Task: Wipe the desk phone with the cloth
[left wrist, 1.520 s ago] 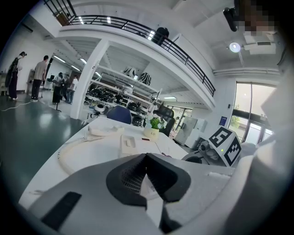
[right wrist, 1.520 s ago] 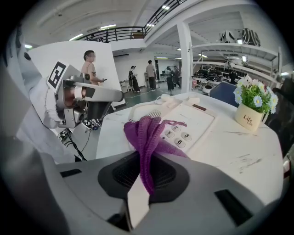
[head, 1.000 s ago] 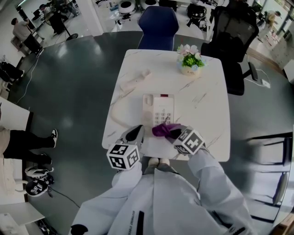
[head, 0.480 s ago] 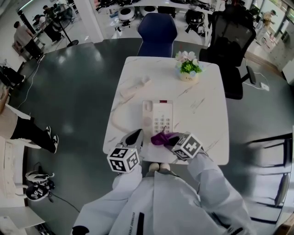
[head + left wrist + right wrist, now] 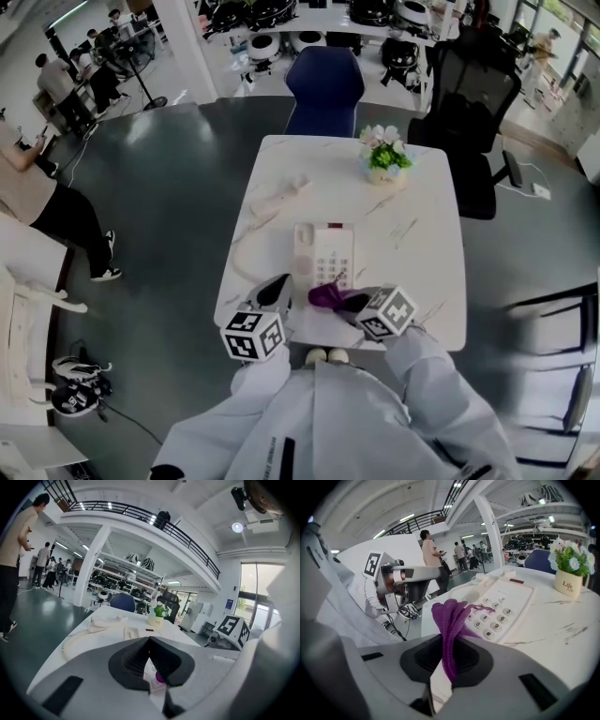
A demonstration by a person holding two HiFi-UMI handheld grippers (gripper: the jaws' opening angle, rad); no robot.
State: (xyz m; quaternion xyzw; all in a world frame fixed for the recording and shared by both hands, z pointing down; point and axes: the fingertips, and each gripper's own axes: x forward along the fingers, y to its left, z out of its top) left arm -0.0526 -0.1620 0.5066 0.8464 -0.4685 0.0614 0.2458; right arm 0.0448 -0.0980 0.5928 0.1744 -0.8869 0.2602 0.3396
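The right gripper (image 5: 341, 300), jaws clamped on the purple cloth (image 5: 325, 294), is barely shifting against the desk phone (image 5: 323, 255) since a second ago, still holding the cloth at the keypad's near edge. The left gripper (image 5: 275, 286) is idling just left, jaws together and empty, so most wiping probably remains.

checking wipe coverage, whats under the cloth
The phone: the cloth, shut in the right tool, hangs over its near keypad edge. Whatever keys lie beneath are covered.

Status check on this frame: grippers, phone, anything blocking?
Left gripper shut, empty. Right gripper shut on cloth. Cloth at near edge of phone; handset off the cradle, lying aside. Nothing in the way.
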